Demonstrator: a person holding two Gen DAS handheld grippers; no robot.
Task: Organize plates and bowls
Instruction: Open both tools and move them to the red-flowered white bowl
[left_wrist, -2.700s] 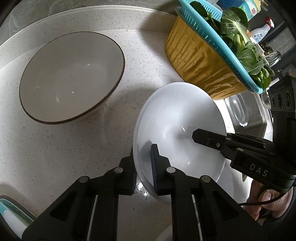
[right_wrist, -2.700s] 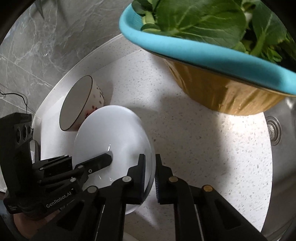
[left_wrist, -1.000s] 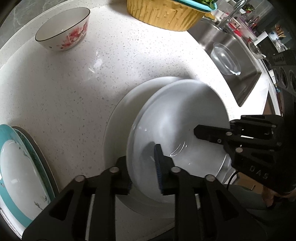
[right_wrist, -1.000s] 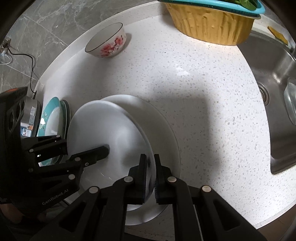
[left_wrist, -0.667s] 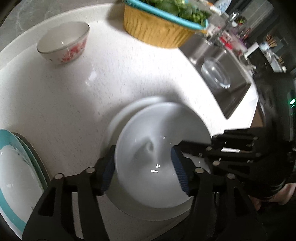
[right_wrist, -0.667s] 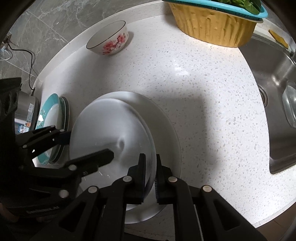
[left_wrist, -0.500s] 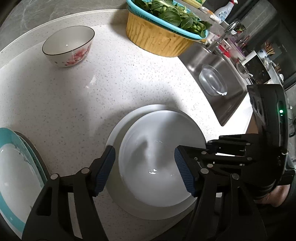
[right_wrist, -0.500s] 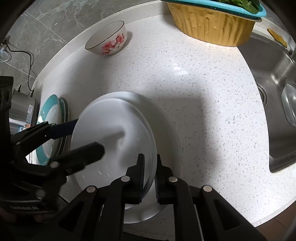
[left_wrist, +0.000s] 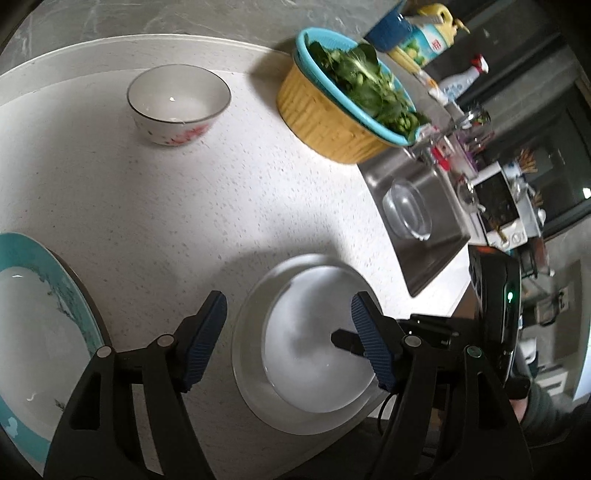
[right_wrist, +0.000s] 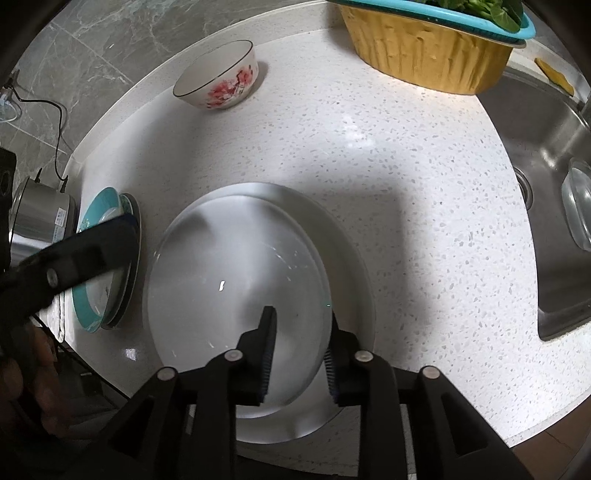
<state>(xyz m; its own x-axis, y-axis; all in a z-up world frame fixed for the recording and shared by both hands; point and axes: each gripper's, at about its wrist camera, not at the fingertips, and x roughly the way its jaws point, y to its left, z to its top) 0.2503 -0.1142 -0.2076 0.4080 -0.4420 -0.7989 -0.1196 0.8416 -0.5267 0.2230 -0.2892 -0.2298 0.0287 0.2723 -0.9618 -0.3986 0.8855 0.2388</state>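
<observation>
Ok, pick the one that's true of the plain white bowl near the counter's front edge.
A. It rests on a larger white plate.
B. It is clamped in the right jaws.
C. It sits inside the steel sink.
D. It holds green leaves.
A: the plain white bowl rests on the larger white plate, both sets of jaws open.

**Speckled white counter carrying dishes, a basket and a sink**

A white speckled countertop (right_wrist: 388, 177) is curving along a grey marble wall. A large white plate (right_wrist: 343, 236) is lying flat near its front edge, with a white bowl (right_wrist: 229, 273) sitting inside it. A floral bowl (right_wrist: 218, 77) is standing upright near the back. A yellow basket (right_wrist: 424, 48) with a teal colander of greens is sitting at the back right, beside the steel sink (right_wrist: 546, 155) sunk into the counter. Teal-rimmed plates (right_wrist: 92, 306) are resting stacked at the left edge.
</observation>
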